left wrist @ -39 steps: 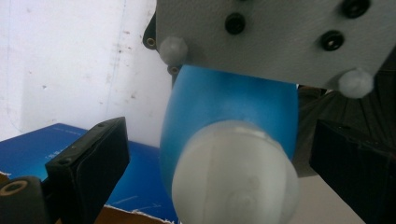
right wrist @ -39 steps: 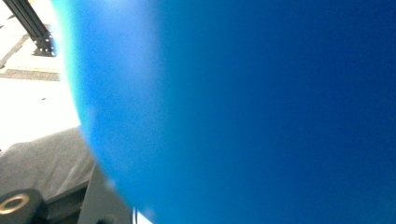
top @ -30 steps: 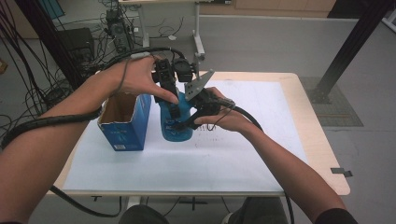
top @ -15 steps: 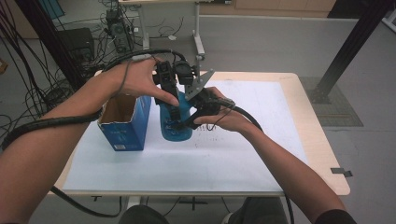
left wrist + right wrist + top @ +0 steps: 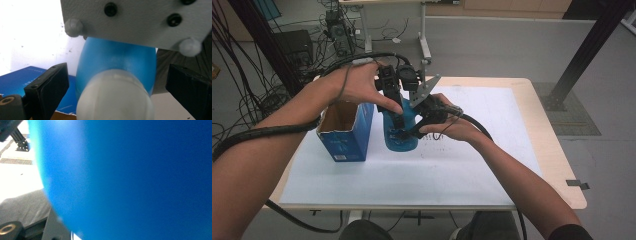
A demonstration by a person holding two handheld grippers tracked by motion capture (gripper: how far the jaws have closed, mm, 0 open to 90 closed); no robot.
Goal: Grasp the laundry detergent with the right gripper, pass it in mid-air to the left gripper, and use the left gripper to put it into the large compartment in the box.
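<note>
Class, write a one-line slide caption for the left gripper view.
Open left gripper straddling the white cap of a blue bottle, jaws clear of it, blue box behind.

**Bottle and box side by side on the sheet**

The bottle [image 5: 401, 136] stands upright on the paper sheet [image 5: 462, 165] covering the table [image 5: 557, 170], just right of the open box [image 5: 344, 132]. The left gripper [image 5: 398, 107] is above the bottle; the right gripper [image 5: 414, 131] is at its right side.
</note>
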